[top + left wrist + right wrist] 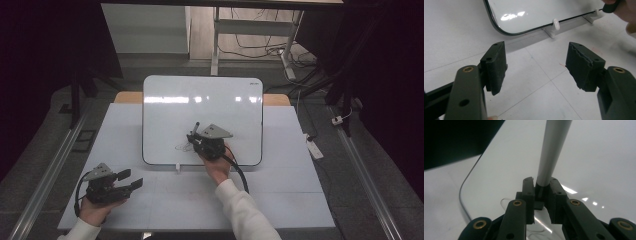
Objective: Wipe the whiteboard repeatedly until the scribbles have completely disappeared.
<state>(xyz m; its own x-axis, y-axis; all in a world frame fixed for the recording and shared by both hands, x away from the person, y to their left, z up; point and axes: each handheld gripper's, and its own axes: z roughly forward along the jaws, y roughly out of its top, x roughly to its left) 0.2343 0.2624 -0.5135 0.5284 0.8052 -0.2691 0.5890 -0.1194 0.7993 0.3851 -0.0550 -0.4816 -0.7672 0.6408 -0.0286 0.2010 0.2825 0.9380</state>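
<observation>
Right gripper view shows a grey marker (552, 152) clamped between the two black jaws, its barrel rising up the middle of the picture and running off the top edge, so its far end is cut off. Under it lies the whiteboard (599, 165), with a thin curl of drawn line just left of the jaws and more strokes below them, partly hidden by the jaw arms.

From the high view, the right gripper (198, 138) sits over the lower middle of the whiteboard (165, 100), the marker (195, 128) sticking up and away from the person; the faint scribble (183, 146) lies just left of it. What the scribble depicts is too small to tell. The board leans on the table (285, 200), propped at its lower edge by small white feet (556, 24).

Well apart, at the near left of the table, the left gripper (131, 179) is held low with its jaws wide and nothing between them. Its own view looks past its gripper (536, 66) at bare tabletop and the board's rounded lower corner. A fingertip and a dark bit of the other gripper poke in at the top right, mostly cut off.

Beyond the table, desk legs and loose cables lie on the floor in dim light.
</observation>
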